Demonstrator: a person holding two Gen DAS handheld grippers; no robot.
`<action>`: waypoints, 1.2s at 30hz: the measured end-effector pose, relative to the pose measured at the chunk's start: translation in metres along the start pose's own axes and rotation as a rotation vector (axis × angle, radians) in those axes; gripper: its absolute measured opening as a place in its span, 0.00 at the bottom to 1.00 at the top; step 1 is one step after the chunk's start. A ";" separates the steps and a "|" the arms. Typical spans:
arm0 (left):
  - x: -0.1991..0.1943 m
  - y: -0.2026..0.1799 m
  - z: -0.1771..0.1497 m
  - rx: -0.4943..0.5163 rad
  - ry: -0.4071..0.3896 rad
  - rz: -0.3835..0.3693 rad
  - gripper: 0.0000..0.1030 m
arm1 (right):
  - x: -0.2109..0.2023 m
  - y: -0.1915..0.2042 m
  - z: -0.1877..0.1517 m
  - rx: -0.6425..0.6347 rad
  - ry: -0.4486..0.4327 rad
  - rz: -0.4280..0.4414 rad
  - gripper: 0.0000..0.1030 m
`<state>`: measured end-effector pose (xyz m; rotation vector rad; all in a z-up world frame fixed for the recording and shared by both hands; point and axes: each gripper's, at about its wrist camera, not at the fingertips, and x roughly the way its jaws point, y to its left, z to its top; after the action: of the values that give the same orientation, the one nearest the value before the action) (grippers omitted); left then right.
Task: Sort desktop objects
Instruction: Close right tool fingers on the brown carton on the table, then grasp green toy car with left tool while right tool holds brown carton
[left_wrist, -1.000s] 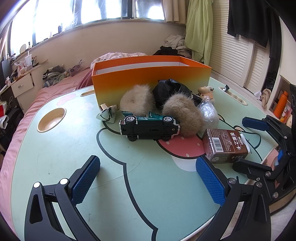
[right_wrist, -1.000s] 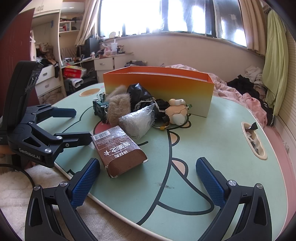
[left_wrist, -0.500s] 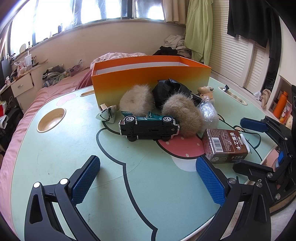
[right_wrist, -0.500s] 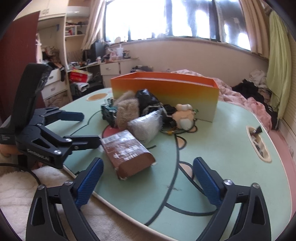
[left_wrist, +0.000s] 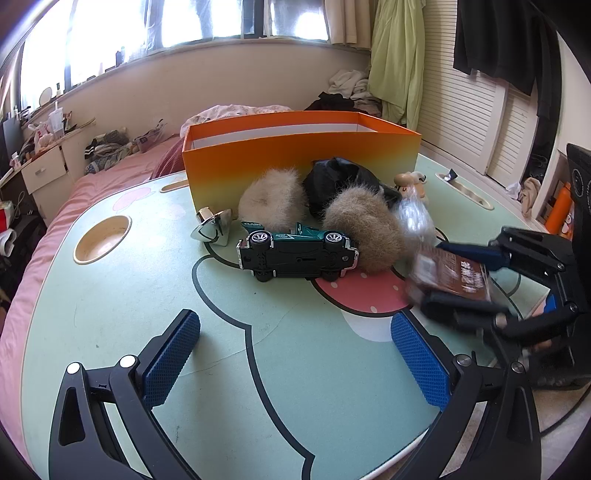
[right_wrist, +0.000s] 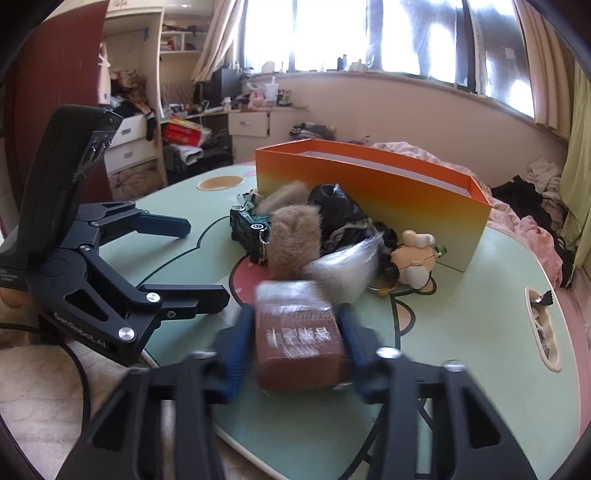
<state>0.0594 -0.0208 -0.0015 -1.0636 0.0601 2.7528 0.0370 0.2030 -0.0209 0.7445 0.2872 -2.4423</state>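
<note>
The brown carton (right_wrist: 301, 339) is pinched by the right gripper (right_wrist: 297, 341), whose jaws have just been closing; the left gripper (left_wrist: 295, 354) is held spread above the worktop (left_wrist: 110, 314).

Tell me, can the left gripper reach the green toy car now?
Probably yes: the left gripper is open, bare table lies between it and the green toy car, nothing blocking.

A pale green desk (left_wrist: 110, 332) with a cartoon print and a round cup hollow (left_wrist: 102, 244) fills the foreground. Behind it lies a bed with pink bedding (left_wrist: 122, 173), clothes heaped on it. A light green garment (left_wrist: 397, 55) hangs by white louvred doors (left_wrist: 465, 122). Under the bright windows (right_wrist: 332, 33) stand white drawers (right_wrist: 247, 123) and cluttered shelves (right_wrist: 177, 40).
</note>
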 end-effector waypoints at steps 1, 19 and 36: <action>0.000 0.000 0.000 0.002 0.000 -0.002 1.00 | -0.002 -0.001 -0.002 0.008 -0.014 -0.006 0.39; 0.003 -0.002 0.039 0.011 0.038 -0.017 1.00 | -0.026 -0.016 -0.006 0.072 -0.137 -0.022 0.39; -0.020 0.004 0.035 0.033 0.032 -0.049 0.52 | -0.030 -0.021 -0.007 0.093 -0.143 -0.026 0.39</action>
<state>0.0500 -0.0239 0.0376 -1.0862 0.0828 2.6816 0.0485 0.2366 -0.0092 0.6038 0.1292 -2.5333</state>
